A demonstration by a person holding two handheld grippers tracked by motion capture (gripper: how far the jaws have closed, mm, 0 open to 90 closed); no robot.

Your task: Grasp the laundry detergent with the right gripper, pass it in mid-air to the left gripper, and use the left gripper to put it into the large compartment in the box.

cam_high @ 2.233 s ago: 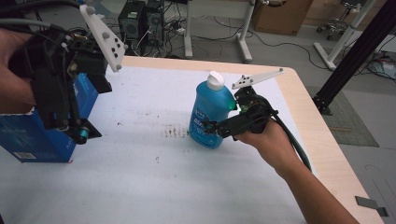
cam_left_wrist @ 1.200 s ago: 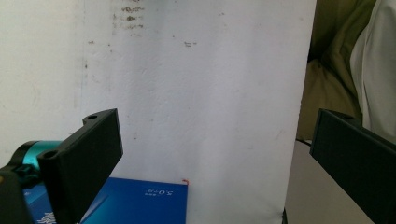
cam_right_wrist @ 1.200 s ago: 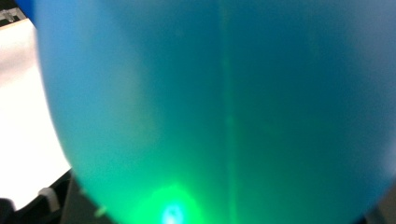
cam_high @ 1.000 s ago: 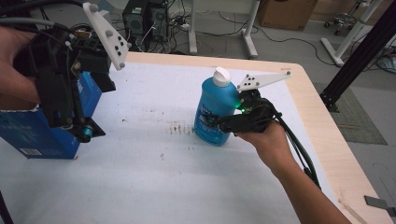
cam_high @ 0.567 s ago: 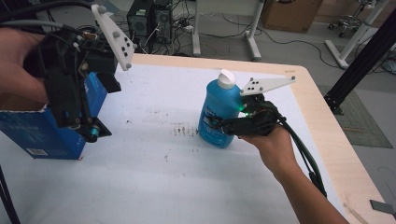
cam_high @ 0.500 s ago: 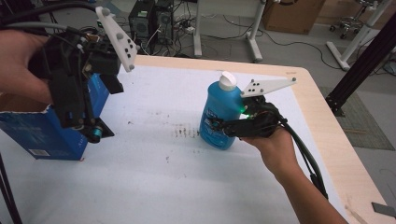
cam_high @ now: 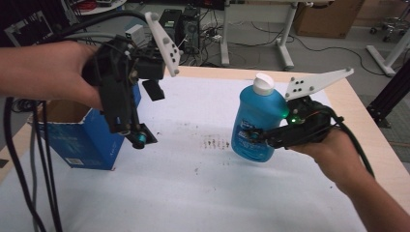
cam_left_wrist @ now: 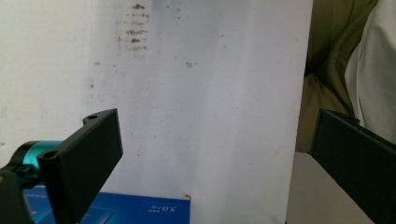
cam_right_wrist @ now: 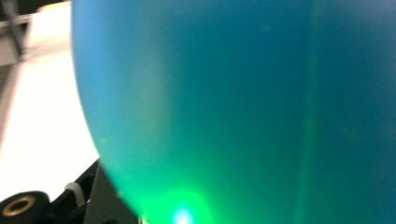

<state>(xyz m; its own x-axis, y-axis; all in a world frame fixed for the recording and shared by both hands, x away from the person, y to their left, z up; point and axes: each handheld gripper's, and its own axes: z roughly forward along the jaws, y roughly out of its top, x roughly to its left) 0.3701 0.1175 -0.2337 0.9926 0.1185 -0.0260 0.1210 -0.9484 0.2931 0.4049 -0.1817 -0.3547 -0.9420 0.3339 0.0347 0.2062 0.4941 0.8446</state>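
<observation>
Currently: right hand-held gripper (cam_high: 254, 137) clamped on blue bottle (cam_high: 256, 123), lifted off tabletop (cam_high: 193, 193). Left hand-held gripper (cam_left_wrist: 210, 163) jaws apart, beside open blue box (cam_high: 80, 137). Next: probably carry bottle to box.

table (cam_high: 367, 140): wood rim, white sheet (cam_high: 203, 193) over the top | sheet: dark smudges (cam_high: 216, 142) near the middle | blue box (cam_high: 80, 137): open top, at the left edge | floor behind: cardboard box (cam_high: 329, 17), white desk legs (cam_high: 285, 34), cables (cam_high: 241, 34)
</observation>
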